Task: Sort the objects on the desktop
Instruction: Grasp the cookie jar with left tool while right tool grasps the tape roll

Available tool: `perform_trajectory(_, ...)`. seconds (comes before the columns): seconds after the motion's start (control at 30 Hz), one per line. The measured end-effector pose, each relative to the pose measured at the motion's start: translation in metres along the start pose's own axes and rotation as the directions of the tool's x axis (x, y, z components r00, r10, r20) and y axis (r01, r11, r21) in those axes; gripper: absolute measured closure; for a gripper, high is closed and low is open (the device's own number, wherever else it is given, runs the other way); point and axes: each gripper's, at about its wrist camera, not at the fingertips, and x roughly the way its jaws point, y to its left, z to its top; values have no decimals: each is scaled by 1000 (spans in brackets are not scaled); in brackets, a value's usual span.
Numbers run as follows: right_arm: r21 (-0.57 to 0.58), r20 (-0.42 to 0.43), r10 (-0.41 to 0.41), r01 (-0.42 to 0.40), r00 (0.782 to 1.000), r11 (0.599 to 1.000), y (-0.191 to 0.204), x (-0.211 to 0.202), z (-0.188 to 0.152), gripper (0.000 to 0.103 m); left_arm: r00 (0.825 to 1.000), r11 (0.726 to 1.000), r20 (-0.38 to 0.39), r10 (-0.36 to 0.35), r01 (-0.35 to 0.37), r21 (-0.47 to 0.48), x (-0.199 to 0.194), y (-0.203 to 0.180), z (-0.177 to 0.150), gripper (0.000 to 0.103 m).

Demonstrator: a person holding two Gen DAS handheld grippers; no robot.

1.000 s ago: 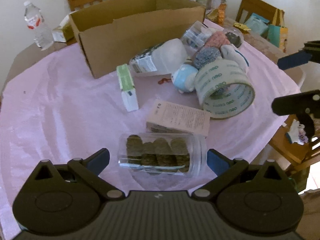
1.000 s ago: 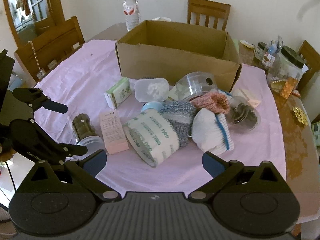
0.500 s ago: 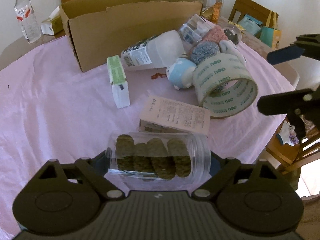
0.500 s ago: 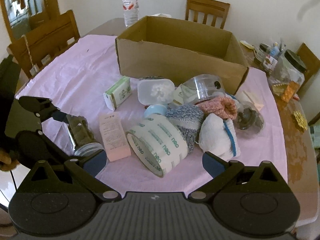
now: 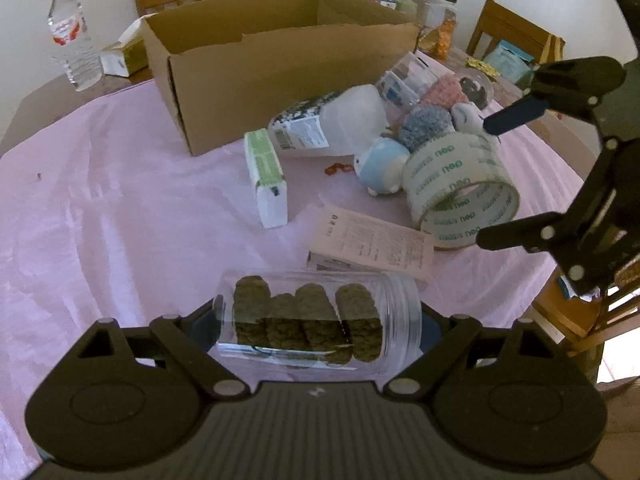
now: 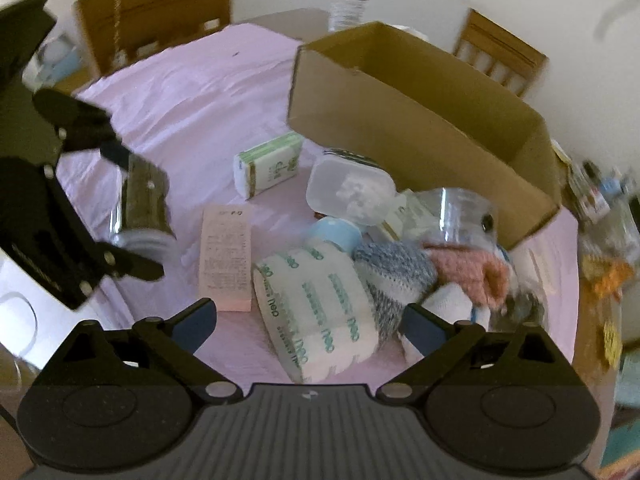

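A clear jar (image 5: 312, 320) of dark round pieces lies sideways between the fingers of my left gripper (image 5: 318, 326), whose pads are hidden behind the jar's two ends and press on them. In the right wrist view the same jar (image 6: 144, 204) sits in that gripper (image 6: 134, 214) at the left. My right gripper (image 6: 308, 316) straddles a big roll of clear tape (image 6: 320, 300) with green print. Its jaws are closing, with a gap left on both sides of the roll. An open cardboard box (image 5: 280, 64) stands behind the pile.
On the pink cloth (image 5: 100, 200) lie a green-and-white carton (image 5: 266, 176), a flat pink packet (image 5: 372, 240), a white plastic bottle (image 5: 332, 128), a blue-and-white toy (image 5: 382, 164) and knitted pieces (image 6: 400, 268). A water bottle (image 5: 74, 48) and wooden chairs stand behind.
My left gripper's jaws closed onto the ends of the jar. The right gripper rolled and moved down and closer over the tape roll, and its jaws narrowed a little.
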Motion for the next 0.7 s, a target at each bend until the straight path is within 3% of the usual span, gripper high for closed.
perform_trajectory(0.13, -79, -33, 23, -25, 999, 997, -2, 8, 4, 18, 1000, 1000, 7, 16, -16, -12, -6, 2, 3, 11)
perform_trajectory(0.37, -131, -60, 71, -79, 996, 988, -11, 13, 8, 33, 999, 999, 10, 40, -39, -34, -11, 1, 12, 11)
perform_trajectory(0.43, -139, -71, 81, -90, 994, 986, -13, 14, 9, 45, 999, 998, 16, 46, -45, -33, -13, 0, 16, 11)
perform_trajectory(0.7, -142, -72, 125, -134, 990, 981, -20, 13, 12, 49, 999, 997, 27, 42, -41, -59, -15, -3, 29, 11)
